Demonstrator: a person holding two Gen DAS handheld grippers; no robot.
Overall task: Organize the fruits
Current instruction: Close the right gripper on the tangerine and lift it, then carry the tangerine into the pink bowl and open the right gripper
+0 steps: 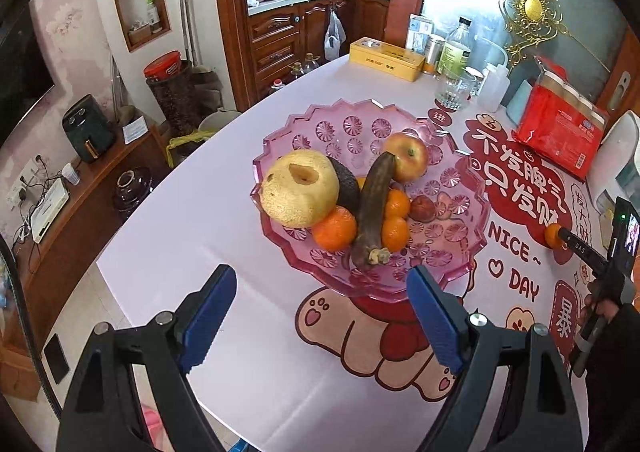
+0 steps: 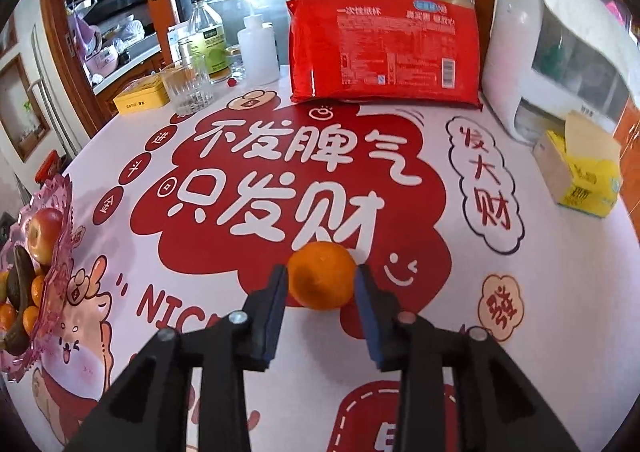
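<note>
Now | R gripper (image 2: 320, 278) pinching tangerine (image 2: 322, 276) | L gripper (image 1: 320, 312) wide, empty

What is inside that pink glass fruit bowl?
The pink bowl holds a big yellow pomelo, an apple, a blackened banana, several tangerines and a dark avocado. Fruit underneath is partly hidden.
</note>
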